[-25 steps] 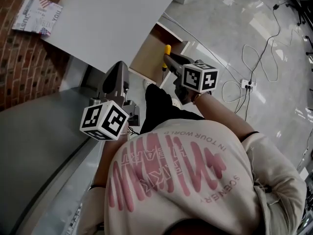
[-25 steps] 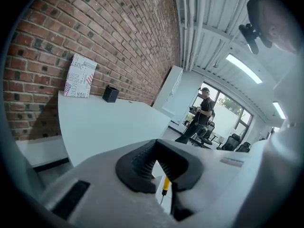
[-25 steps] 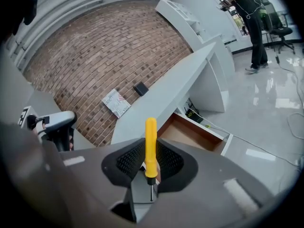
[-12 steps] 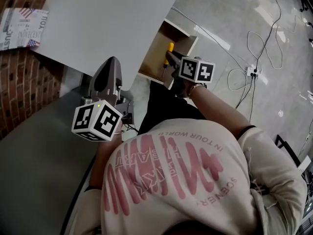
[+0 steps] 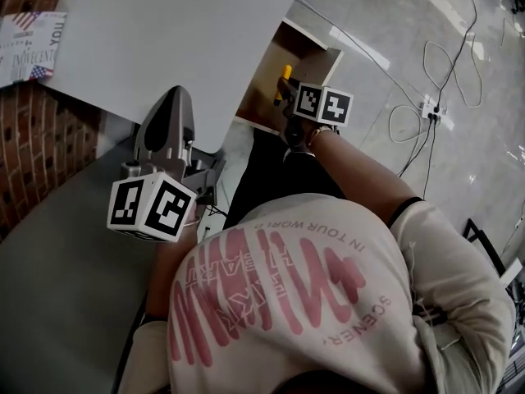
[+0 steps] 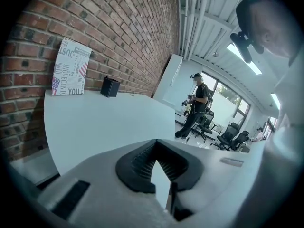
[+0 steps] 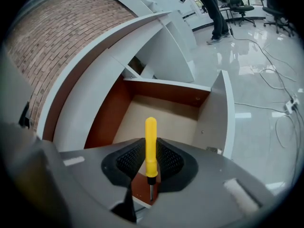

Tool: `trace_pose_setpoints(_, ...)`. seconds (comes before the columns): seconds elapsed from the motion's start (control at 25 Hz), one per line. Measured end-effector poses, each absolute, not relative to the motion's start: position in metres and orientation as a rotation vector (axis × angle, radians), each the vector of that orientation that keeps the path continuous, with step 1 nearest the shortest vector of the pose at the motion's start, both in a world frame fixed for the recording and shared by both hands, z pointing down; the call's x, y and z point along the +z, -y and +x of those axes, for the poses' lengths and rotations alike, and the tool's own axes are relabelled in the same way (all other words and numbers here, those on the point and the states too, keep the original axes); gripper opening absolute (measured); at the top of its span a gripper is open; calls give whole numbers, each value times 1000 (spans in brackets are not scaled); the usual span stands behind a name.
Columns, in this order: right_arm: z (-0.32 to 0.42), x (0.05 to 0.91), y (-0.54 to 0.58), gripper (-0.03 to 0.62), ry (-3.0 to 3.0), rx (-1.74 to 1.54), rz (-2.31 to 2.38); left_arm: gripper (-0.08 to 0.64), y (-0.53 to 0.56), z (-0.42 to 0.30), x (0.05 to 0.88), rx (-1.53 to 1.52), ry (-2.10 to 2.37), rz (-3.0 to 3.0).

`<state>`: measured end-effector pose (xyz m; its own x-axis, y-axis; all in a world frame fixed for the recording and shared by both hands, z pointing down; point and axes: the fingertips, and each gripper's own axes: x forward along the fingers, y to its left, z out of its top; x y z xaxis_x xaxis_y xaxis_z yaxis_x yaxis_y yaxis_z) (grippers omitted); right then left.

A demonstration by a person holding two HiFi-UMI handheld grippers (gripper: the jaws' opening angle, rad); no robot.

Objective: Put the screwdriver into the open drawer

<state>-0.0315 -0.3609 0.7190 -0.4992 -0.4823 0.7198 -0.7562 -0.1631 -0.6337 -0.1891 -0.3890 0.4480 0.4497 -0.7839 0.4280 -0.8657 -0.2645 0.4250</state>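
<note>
My right gripper [image 5: 284, 95] is shut on the yellow-handled screwdriver [image 7: 150, 144]. Its handle sticks out past the fingertips and its thin metal shaft [image 7: 150, 192] points back between the pads. The right gripper [image 7: 150, 152] hangs just above and in front of the open drawer [image 7: 164, 115], whose wooden inside holds nothing that I can see. In the head view the drawer [image 5: 261, 80] stands out from under the white desk [image 5: 164, 31], with the screwdriver [image 5: 285, 74] over it. My left gripper [image 5: 175, 97] is held at the desk's edge, pads together, holding nothing [image 6: 155, 147].
A printed booklet [image 6: 71, 68] leans on the brick wall, next to a small black box [image 6: 110, 86] on the desk. Cables [image 5: 447, 64] and a power strip [image 5: 428, 112] lie on the glossy floor right of the drawer. A person [image 6: 194, 103] stands far off near office chairs.
The right gripper with the screwdriver has sunk and rolled, coming closer over the open drawer. The left gripper has drifted a little down and to the left at the desk's edge.
</note>
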Motion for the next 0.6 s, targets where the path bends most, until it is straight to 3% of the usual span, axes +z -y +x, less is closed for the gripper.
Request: trace_pose_setpoints(0.6,-66,767,363,83,1869,1564,1326,3,383,-208,461,131,1455,2067)
